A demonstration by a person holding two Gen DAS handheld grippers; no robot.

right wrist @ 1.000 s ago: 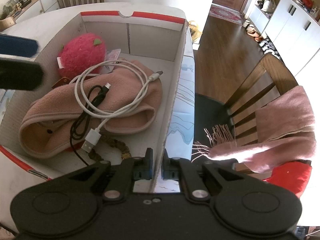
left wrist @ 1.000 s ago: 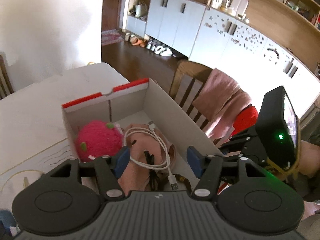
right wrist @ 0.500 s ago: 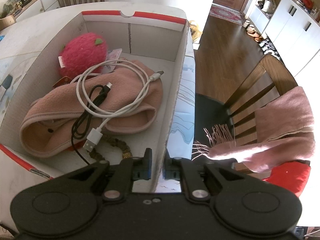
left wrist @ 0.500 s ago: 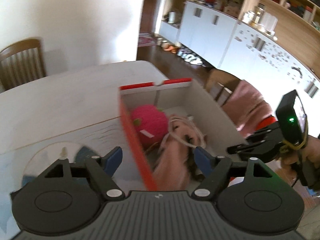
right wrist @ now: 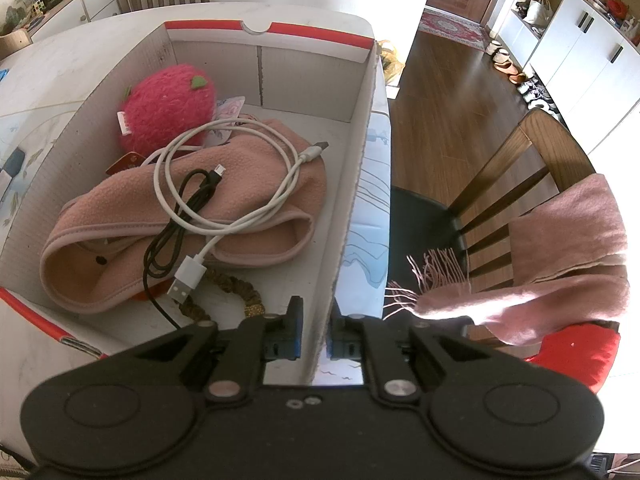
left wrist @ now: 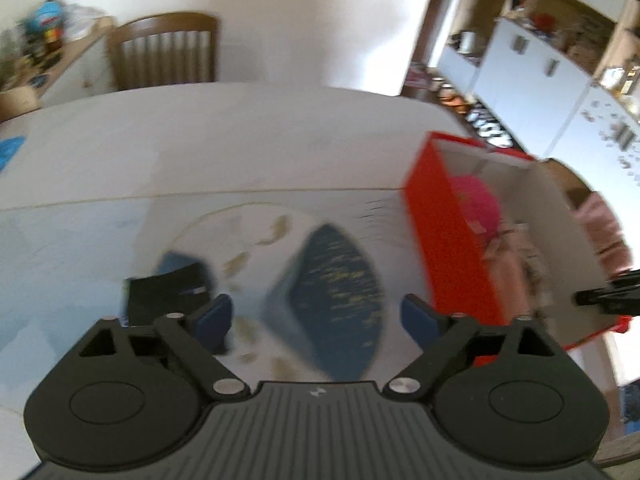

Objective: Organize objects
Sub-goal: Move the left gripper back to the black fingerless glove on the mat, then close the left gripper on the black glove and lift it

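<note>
A red and white cardboard box point(right wrist: 360, 128) stands on the table and also shows in the left wrist view point(left wrist: 444, 240). It holds a pink plush strawberry point(right wrist: 164, 108), a pink fleece hat point(right wrist: 248, 184), a white cable point(right wrist: 240, 196), a black cable point(right wrist: 176, 216) and a beaded bracelet point(right wrist: 236, 292). My right gripper point(right wrist: 314, 336) is shut on the box's right wall. My left gripper point(left wrist: 318, 318) is open and empty above a dark blue patterned object point(left wrist: 336, 292) on the table, left of the box. A black object point(left wrist: 168, 296) lies further left.
A wooden chair point(right wrist: 520, 184) with a pink scarf point(right wrist: 560, 264) stands right of the table. Another chair point(left wrist: 164, 52) stands at the far side. The table edge point(right wrist: 384, 80) runs beside the box. White cabinets point(right wrist: 592, 36) line the far wall.
My left gripper has swung left, out of the box, to over the table beside it; its view is motion-blurred. My right gripper keeps its hold on the box wall.
</note>
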